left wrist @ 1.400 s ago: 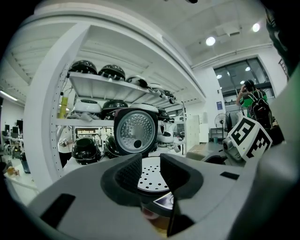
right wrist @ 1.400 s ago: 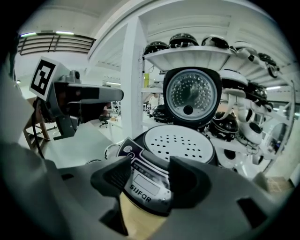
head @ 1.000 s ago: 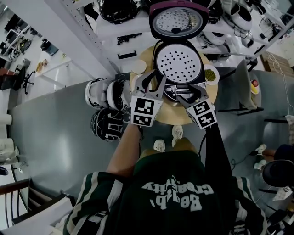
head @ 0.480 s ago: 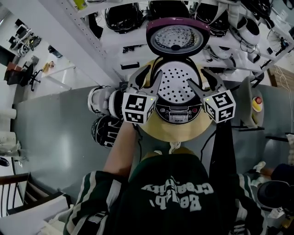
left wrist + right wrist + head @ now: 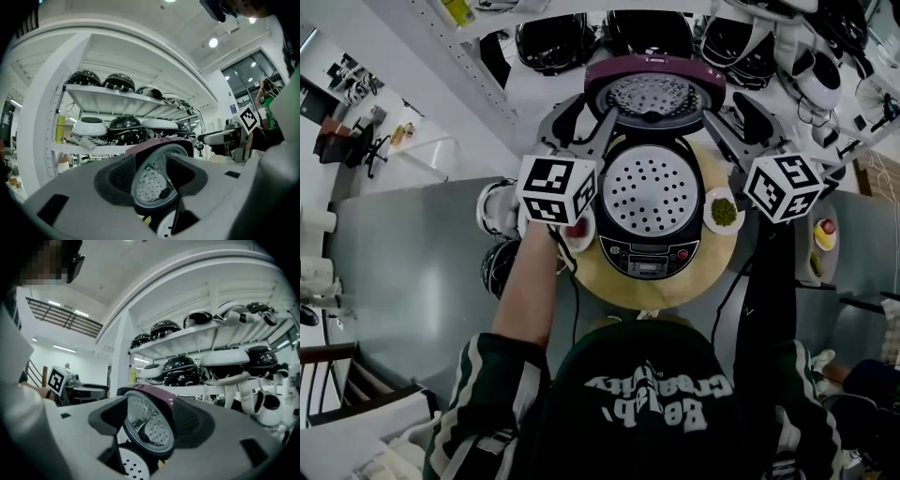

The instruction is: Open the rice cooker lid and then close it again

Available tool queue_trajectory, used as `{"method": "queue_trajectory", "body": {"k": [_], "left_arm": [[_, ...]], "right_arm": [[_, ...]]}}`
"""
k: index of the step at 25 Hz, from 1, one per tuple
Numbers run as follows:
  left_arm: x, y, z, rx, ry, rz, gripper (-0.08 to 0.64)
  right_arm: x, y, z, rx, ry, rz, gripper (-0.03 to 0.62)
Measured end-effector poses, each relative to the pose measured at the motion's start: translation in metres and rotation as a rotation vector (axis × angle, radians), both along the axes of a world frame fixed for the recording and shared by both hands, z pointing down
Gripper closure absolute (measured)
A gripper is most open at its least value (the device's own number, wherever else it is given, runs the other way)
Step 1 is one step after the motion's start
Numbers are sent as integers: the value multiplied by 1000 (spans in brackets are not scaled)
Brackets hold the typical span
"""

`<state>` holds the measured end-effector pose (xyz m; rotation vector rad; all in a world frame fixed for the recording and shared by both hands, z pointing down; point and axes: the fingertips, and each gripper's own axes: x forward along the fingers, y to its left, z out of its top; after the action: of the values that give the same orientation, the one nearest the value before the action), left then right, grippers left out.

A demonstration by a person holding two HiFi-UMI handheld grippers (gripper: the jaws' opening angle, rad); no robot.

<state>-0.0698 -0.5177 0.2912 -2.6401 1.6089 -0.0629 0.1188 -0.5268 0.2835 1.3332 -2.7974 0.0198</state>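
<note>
The rice cooker [image 5: 649,246] stands on a round wooden table [image 5: 675,289]. Its maroon lid [image 5: 654,89] is raised upright, and the perforated inner tray [image 5: 649,192] is exposed. My left gripper [image 5: 579,120] is level at the lid's left side and my right gripper [image 5: 735,117] at its right side. Both sets of jaws have just been opening and stand open, with no pad pressing on anything. In the left gripper view the lid [image 5: 149,186] shows beyond the gap of the left gripper [image 5: 153,174]. The right gripper [image 5: 146,418] frames the lid [image 5: 140,427] the same way.
A small dish of green bits [image 5: 724,211] sits right of the cooker. A dish with something red [image 5: 577,232] lies left of it, partly under my left gripper. Shelves of helmets [image 5: 553,37] stand close behind the lid. Black-and-white helmets [image 5: 495,208] lie on the floor at left.
Both grippers rose from the cooker's front panel to either side of the raised lid, and their jaws spread wider. The lid stayed up.
</note>
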Motion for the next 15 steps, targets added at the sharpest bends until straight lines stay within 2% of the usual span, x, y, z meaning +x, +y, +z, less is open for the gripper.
{"method": "queue_trajectory", "body": {"k": [4,8,15], "left_arm": [[0,-19,-29,31,30,-11,365],[-3,-40,-47,31,47,-14,342],[4,-74,-44,-76,31,57,313]], "right_arm": [[3,-25,-15,5,-14,-8,278],[-6,-46,-20,-45,-50,-49,265],[-16,-71,-6,-132,-50,-71,249]]}}
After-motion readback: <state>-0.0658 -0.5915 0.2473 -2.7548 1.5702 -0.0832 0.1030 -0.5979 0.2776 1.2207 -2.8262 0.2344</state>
